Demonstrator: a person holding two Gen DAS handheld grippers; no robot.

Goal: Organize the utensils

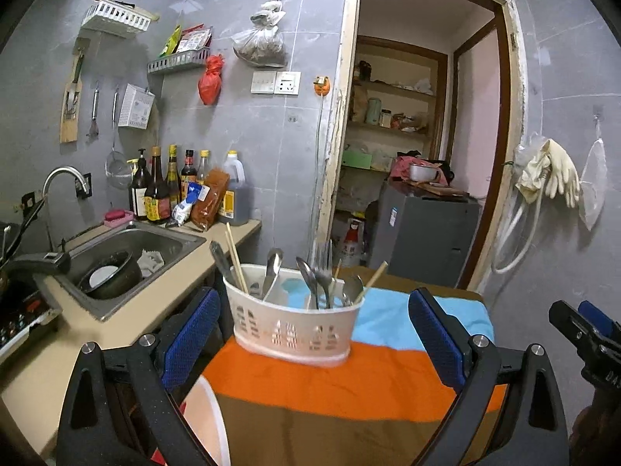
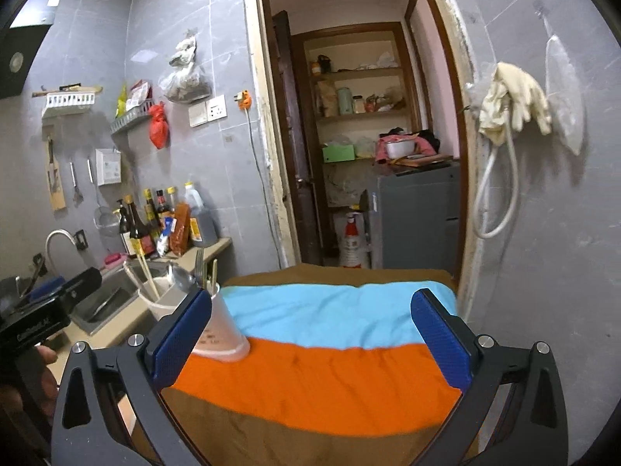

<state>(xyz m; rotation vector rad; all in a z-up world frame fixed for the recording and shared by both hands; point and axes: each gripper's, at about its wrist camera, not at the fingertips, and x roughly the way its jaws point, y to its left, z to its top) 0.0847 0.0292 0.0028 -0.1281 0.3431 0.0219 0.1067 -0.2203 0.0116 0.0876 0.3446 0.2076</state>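
A grey-tiled kitchen. A steel sink [image 1: 128, 250] holding a dark pot [image 1: 110, 275] sits in a beige counter [image 1: 116, 326], with sauce bottles [image 1: 163, 190] lined up behind it. A red bag [image 1: 210, 79] hangs on the wall. Pale rubber gloves [image 1: 551, 173] hang right of an open doorway [image 1: 423, 124]. A striped blue, orange and brown cloth [image 1: 349, 384] covers the table.

Striped cloth [image 1: 349, 380] (orange, blue, brown) bears caddy [image 1: 295, 326].
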